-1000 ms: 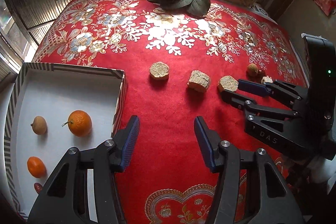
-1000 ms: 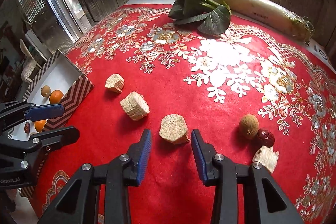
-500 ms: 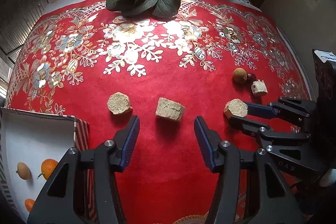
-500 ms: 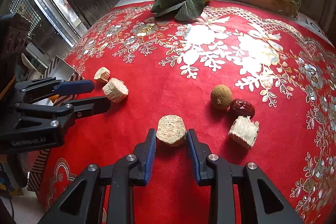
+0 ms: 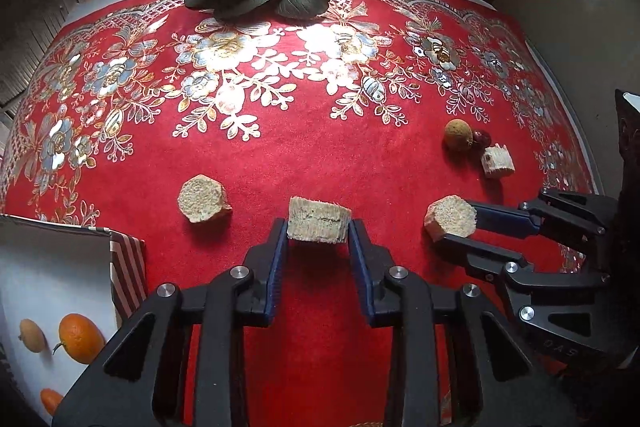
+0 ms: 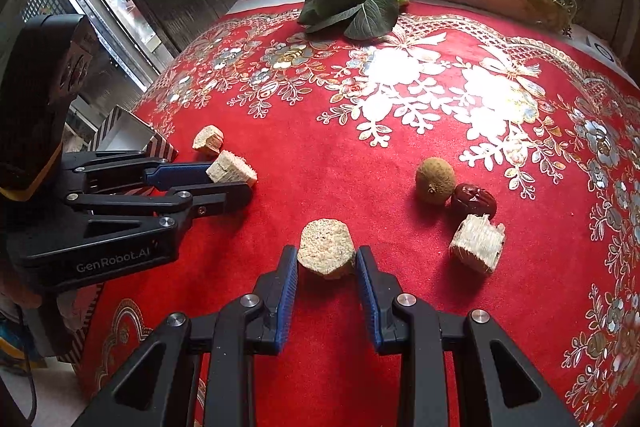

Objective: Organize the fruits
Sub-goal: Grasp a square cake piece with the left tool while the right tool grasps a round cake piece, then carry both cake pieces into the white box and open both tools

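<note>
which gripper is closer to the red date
Right. The right gripper, shut on a sugarcane chunk, sits just left of the red date; the left gripper is farther left.

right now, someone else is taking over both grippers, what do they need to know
Left gripper: jaws just closed onto the middle cane chunk.
Right gripper: shut on the hexagonal cane chunk.
Both chunks sit on the red cloth.
In the striped box: two oranges and a longan.
Left out: far-left chunk, loose longan, red date, fourth chunk.
</note>
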A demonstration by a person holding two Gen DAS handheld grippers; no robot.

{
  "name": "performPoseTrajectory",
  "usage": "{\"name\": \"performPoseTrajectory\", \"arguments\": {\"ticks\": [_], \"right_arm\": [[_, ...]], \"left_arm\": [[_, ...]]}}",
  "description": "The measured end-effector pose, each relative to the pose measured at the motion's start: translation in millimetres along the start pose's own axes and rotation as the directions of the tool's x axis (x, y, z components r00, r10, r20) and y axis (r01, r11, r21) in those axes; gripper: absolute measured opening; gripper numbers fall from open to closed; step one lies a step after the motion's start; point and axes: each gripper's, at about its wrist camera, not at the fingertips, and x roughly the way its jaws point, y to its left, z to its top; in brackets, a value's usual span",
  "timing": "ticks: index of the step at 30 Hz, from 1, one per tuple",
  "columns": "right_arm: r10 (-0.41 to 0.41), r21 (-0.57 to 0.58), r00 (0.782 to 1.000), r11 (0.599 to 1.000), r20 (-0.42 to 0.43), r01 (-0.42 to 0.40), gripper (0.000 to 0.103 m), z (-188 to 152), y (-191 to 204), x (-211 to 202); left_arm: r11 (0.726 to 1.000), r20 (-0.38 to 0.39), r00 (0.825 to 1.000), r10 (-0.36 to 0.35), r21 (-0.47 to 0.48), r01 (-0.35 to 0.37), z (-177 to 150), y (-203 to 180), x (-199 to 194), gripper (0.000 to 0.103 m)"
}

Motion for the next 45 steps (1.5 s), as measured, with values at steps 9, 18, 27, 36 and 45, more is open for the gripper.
{"name": "performPoseTrajectory", "arguments": {"ticks": [9,18,27,36,45], "right_arm": [[0.012,-0.027,1.000,1.000,0.009,-0.012,0.028,-6,17,-11],[0.022,-0.068,1.000,0.997,0.015,-0.021,0.028,-12,40,-22],[0.038,-0.124,0.999,0.992,0.002,-0.038,0.028,-13,67,-24],[0.061,-0.179,0.998,0.982,-0.008,-0.061,0.028,-10,91,-24],[0.080,-0.230,0.997,0.970,-0.018,-0.082,0.028,-10,116,-24]], "left_arm": [[0.999,0.046,0.998,0.049,-0.022,-0.048,-20,3,-31,0.030],[0.994,0.072,0.993,0.090,-0.070,-0.085,-43,15,-55,0.030],[0.986,0.085,0.988,0.130,-0.118,-0.119,-64,31,-77,0.030],[0.974,0.104,0.980,0.170,-0.170,-0.151,-80,48,-96,0.030],[0.961,0.113,0.973,0.203,-0.214,-0.176,-93,61,-107,0.030]]}}
